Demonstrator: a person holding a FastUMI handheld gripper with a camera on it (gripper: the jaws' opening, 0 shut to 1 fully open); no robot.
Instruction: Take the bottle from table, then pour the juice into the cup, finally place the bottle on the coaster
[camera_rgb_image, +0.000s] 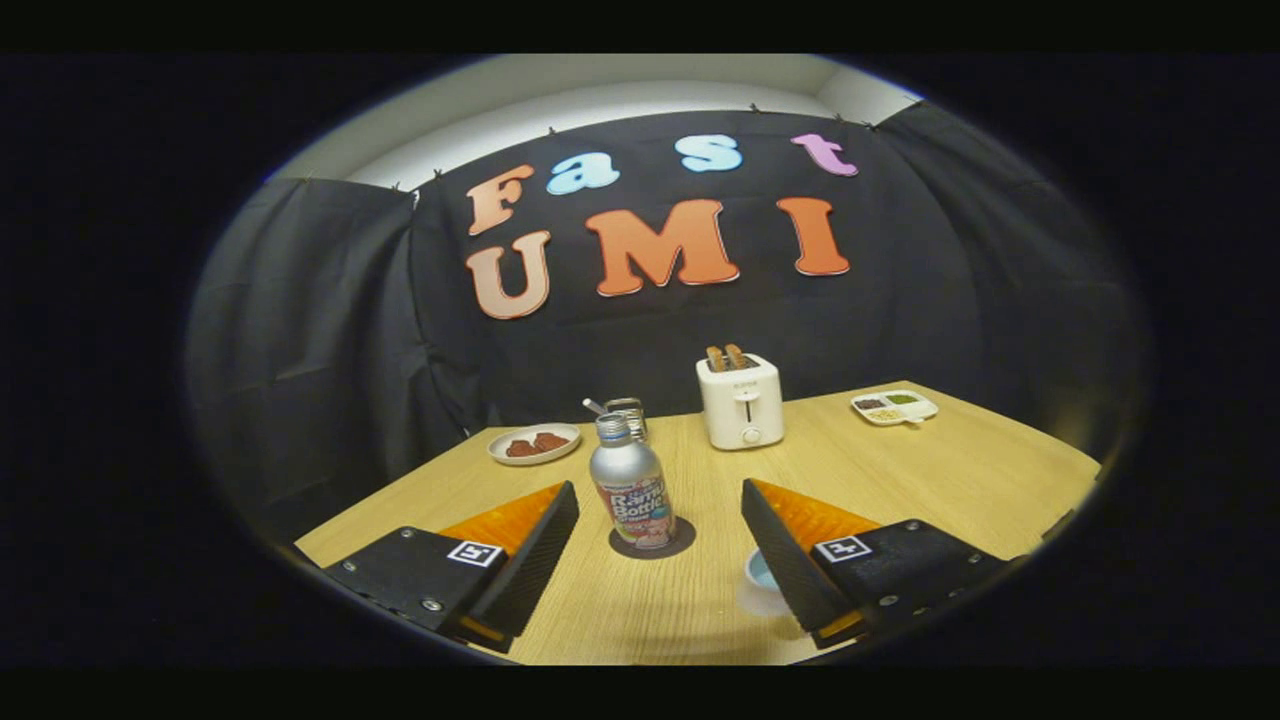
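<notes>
We see the silver metal bottle with a printed label (630, 488) standing upright on the dark round coaster (652, 543), long axis vertical, cap up, just ahead of our gripper (660, 505), whose fingers are spread apart and empty. The placing step looks finished; next we need only back away without nudging it.

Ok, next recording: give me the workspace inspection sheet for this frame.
Surface: wooden table, light grain.
Job's things: silver bottle upright on a dark round coaster; cup beside the right finger, partly hidden.
Clutter: white toaster with toast in it; plate with brown food; divided dish; a metal item behind the bottle, unclear.
Grippers: gripper open, fingers either side of the bottle, not touching.
Cables: nothing seen.
Surroundings: black cloth wall, pale wall above.
</notes>
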